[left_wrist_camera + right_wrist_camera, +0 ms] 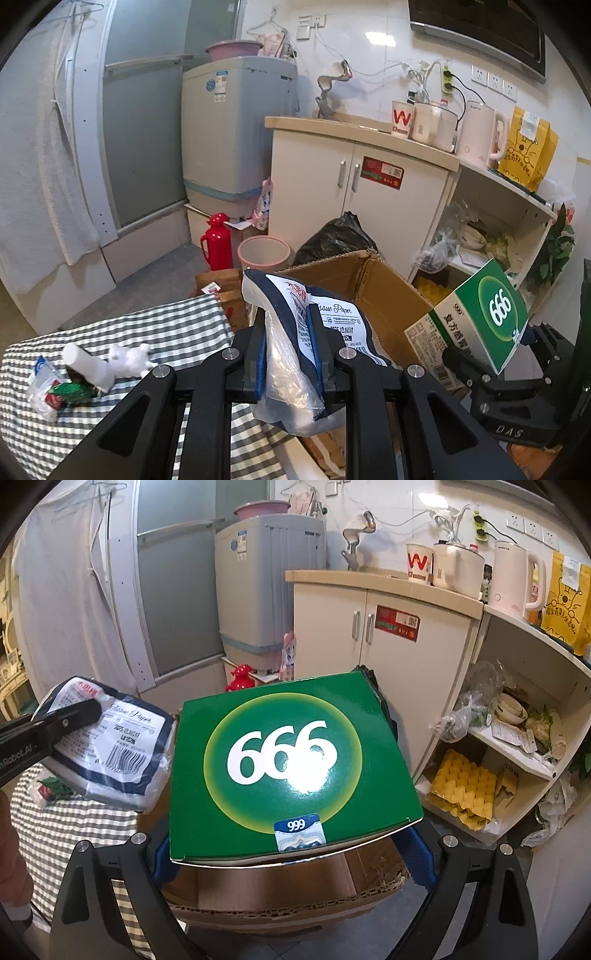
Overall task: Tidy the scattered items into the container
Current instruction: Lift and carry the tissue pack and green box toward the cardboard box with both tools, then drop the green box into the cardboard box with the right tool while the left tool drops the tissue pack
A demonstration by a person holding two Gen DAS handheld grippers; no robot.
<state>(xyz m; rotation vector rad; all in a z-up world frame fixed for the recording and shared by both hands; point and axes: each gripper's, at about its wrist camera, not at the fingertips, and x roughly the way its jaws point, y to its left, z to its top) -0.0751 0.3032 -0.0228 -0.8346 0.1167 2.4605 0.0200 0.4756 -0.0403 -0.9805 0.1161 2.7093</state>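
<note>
My left tongs [286, 354] are clamped on a tissue pack [295, 332], its plastic wrapper pinched between the blue pads and its bottom end sagging below them. My right tongs [291, 849] are clamped on the sides of a green box [291, 764] marked 666, its top face tilted up toward the camera. In the left view that green box [484, 317] hangs to the right of the tissue pack, and both are held above the cardboard box [373, 288].

The cardboard box sits just past the edge of the desk [177, 332], which is covered in a checked cloth. Its flaps stand open; the held things hide most of its inside, so I cannot tell what lies in it. In the right view its corrugated near wall [280, 897] shows directly under the green box.

On the desk, at the left, I see a white tube [86, 363], a white figurine [129, 360] just beside it, and some small wrappers [59, 391] near the cloth's left edge.

Beyond the cardboard box, a black bag [334, 238] and a pink bin [264, 253] stand on the floor, with a red flask [216, 242] to their left. Open floor runs left of the flask. A white cabinet [354, 184] closes the far side, with open shelves [498, 221] on the right.
</note>
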